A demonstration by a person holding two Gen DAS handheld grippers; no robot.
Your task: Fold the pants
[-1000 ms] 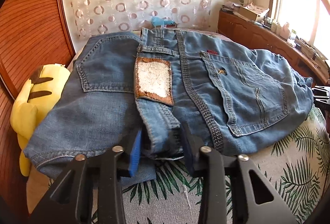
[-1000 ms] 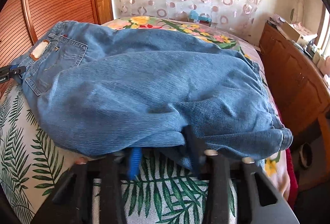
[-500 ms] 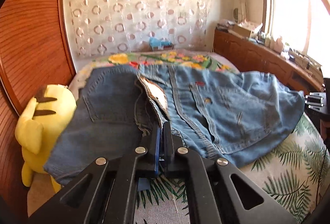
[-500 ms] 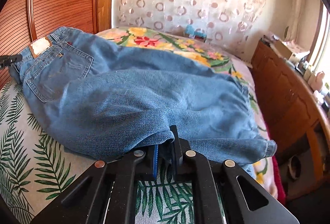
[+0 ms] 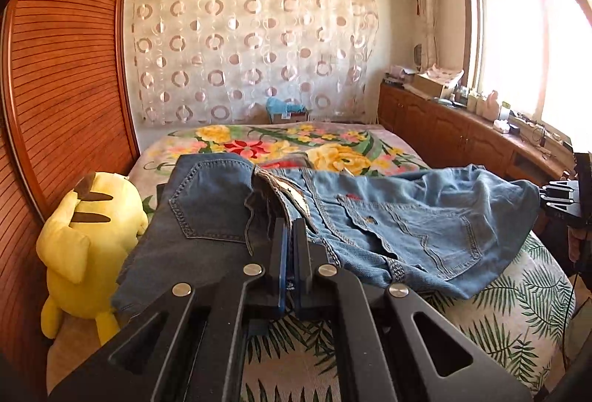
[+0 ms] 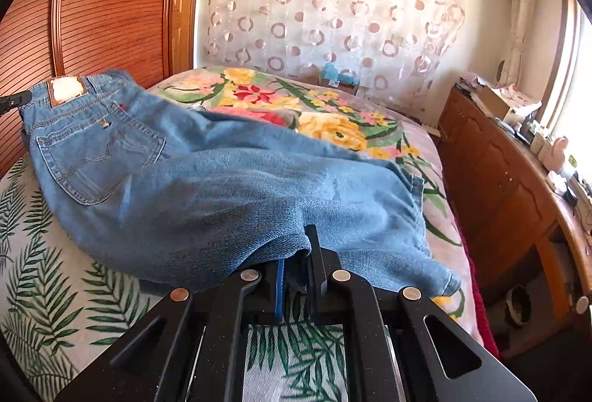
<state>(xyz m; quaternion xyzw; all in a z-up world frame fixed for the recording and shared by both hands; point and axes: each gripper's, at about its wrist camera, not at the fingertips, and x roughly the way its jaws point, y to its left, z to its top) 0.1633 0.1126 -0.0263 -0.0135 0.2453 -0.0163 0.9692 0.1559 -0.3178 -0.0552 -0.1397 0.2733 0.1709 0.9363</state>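
Note:
Blue jeans lie across the bed, back pockets up, the waistband with its leather patch at the left end. My left gripper is shut on the waistband edge and holds it raised off the bed. In the right wrist view the legs stretch over to my right gripper, which is shut on a fold of the denim leg, lifted slightly. The right gripper also shows at the right edge of the left wrist view.
A yellow plush toy sits at the bed's left side against the wooden slatted wall. A floral blanket covers the far half of the bed, a palm-leaf sheet the near half. Wooden cabinets run along the right.
Both grippers closed on the jeans and lifted; the waistband and the leg fold rose off the bed and both views tilted upward.

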